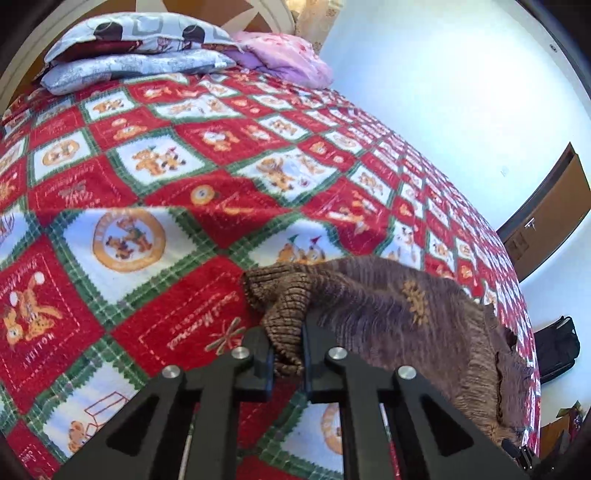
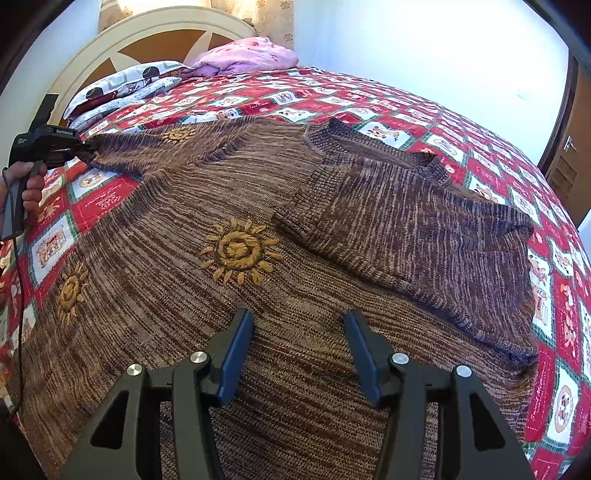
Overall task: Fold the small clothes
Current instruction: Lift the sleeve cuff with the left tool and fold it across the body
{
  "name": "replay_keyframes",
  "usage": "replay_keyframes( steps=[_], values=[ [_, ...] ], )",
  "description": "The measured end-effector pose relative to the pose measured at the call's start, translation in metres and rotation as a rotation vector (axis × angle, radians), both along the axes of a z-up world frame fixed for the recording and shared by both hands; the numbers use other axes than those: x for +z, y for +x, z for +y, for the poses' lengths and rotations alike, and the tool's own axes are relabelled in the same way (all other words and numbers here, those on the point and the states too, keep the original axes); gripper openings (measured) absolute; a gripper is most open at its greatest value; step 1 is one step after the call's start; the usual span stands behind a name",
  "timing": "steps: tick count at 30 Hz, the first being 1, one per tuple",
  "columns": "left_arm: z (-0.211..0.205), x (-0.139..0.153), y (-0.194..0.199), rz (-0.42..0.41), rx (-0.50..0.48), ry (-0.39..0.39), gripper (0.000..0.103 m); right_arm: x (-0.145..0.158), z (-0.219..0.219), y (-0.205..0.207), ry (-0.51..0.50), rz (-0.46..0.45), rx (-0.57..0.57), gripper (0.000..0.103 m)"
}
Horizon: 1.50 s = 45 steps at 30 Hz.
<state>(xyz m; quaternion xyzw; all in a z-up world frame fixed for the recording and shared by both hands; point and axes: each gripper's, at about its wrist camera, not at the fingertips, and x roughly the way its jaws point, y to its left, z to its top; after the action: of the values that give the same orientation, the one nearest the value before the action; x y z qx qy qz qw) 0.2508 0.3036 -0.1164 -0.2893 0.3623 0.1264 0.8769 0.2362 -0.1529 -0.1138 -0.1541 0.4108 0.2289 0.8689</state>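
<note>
A brown knit sweater (image 2: 229,206) with orange sun embroidery lies spread on the bed. Its right sleeve (image 2: 413,221) is folded over the body. Its left sleeve (image 2: 155,147) stretches out to the far left. My left gripper (image 1: 288,350) is shut on that sleeve's ribbed cuff (image 1: 284,306), just above the blanket; it also shows in the right wrist view (image 2: 86,147), held by a hand. My right gripper (image 2: 299,350) is open and empty, hovering over the sweater's lower body.
A red, white and green checked blanket (image 1: 155,177) covers the bed. Pillows (image 1: 140,51) and a pink quilt (image 1: 288,55) lie at the headboard (image 2: 162,33). A brown door (image 1: 546,206) and a black bag (image 1: 557,347) are at the right.
</note>
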Motion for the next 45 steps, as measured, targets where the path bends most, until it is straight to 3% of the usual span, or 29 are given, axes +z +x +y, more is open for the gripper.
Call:
replay_keyframes(
  steps=[6, 14, 27, 32, 37, 39, 43, 45],
  values=[
    [-0.012, 0.034, 0.004, -0.087, -0.038, 0.015, 0.011, 0.007, -0.008, 0.002, 0.05, 0.009, -0.024, 0.054],
    [-0.059, 0.086, 0.022, -0.202, -0.141, 0.043, 0.011, 0.039, -0.033, -0.002, 0.135, -0.052, -0.069, 0.054],
    [-0.187, 0.147, 0.058, -0.337, -0.364, 0.011, 0.011, 0.062, -0.103, -0.009, 0.247, -0.089, -0.207, 0.055],
    [-0.247, 0.144, 0.074, -0.332, -0.464, 0.013, 0.011, 0.059, -0.125, -0.02, 0.255, -0.097, -0.233, 0.055],
    [-0.305, 0.122, 0.085, -0.279, -0.554, 0.038, 0.011, 0.049, -0.138, -0.025, 0.256, -0.095, -0.255, 0.055],
    [-0.33, 0.104, 0.088, -0.239, -0.587, 0.075, 0.011, 0.046, -0.143, -0.025, 0.265, -0.087, -0.265, 0.055],
    [-0.381, 0.064, 0.088, -0.145, -0.644, 0.241, 0.017, 0.043, -0.143, -0.024, 0.263, -0.076, -0.263, 0.055],
    [-0.389, 0.056, 0.083, -0.119, -0.69, 0.251, 0.019, 0.043, -0.143, -0.026, 0.257, -0.087, -0.257, 0.055]
  ],
)
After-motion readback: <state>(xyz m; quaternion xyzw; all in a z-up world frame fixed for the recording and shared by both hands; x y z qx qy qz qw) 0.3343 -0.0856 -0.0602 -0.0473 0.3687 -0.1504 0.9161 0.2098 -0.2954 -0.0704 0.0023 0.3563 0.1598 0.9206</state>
